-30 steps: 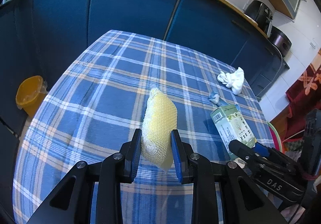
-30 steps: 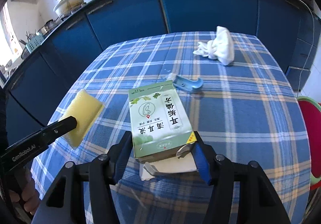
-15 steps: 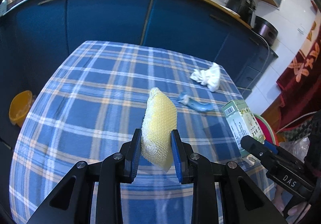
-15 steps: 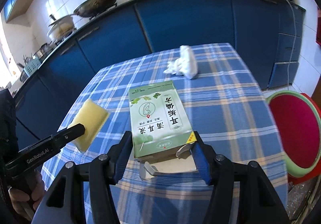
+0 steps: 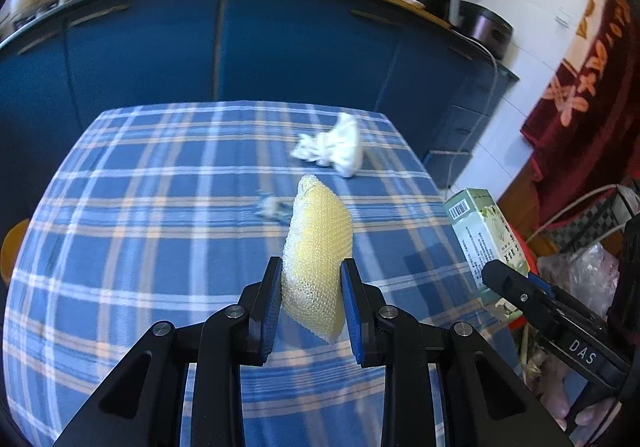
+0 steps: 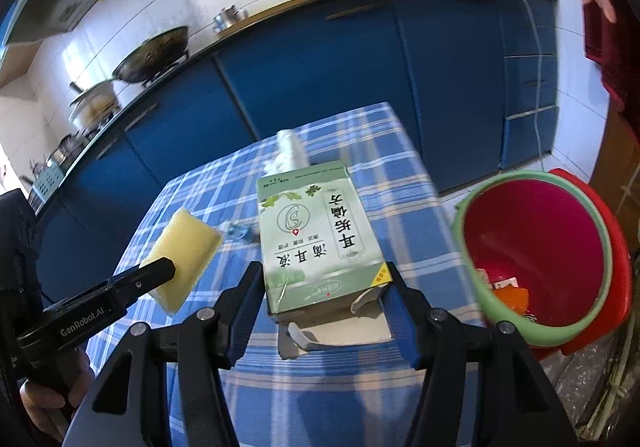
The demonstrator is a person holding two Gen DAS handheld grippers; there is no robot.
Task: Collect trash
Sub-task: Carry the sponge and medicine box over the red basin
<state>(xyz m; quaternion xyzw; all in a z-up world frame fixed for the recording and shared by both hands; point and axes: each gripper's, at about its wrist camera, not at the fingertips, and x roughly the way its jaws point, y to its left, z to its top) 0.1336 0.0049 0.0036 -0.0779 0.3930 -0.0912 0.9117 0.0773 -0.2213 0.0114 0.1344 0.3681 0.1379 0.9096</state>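
Both wrist views look close and downward along their fingers, sharing the checked table (image 5: 160, 207) and blue cabinets (image 6: 320, 79)

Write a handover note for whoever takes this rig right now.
Left gripper: shut on the yellow sponge, held above the checked tablecloth.
Right gripper: shut on the green carton, its bottom flap hanging open, beside the red bin.
Done: both pieces lifted; the bin already holds some scraps.
Left: drop the carton and sponge in the bin, then fetch the crumpled white tissue and the small blue scrap from the table.
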